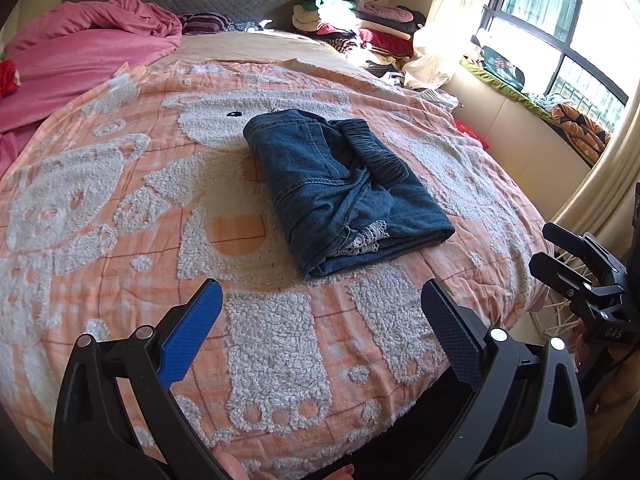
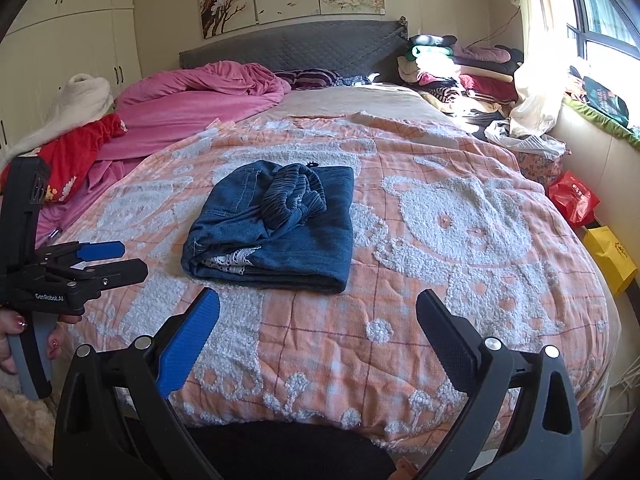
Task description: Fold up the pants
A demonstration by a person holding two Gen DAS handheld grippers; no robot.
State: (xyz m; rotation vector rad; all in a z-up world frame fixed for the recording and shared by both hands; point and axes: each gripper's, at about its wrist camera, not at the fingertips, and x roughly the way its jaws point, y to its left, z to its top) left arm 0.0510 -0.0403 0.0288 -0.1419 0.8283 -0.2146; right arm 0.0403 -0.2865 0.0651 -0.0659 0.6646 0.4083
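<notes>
The blue denim pants (image 1: 344,188) lie folded into a compact rectangle in the middle of the orange blanket with white bears (image 1: 120,200). The elastic waistband is bunched on top and a bit of white lace shows at the near edge. My left gripper (image 1: 322,285) is open, held above the blanket short of the pants and holding nothing. In the right wrist view the pants (image 2: 276,224) lie ahead of my right gripper (image 2: 319,295), which is open and empty too. The left gripper (image 2: 132,258) shows at the left edge, the right gripper (image 1: 544,246) at the right edge.
A pink duvet (image 2: 192,96) is heaped at the bed's far left by a red garment (image 2: 76,156). Stacked clothes (image 2: 452,68) fill the far right corner. Red (image 2: 574,200) and yellow (image 2: 610,256) bags sit on the floor under the window sill. A hand (image 2: 12,344) holds the left gripper's handle.
</notes>
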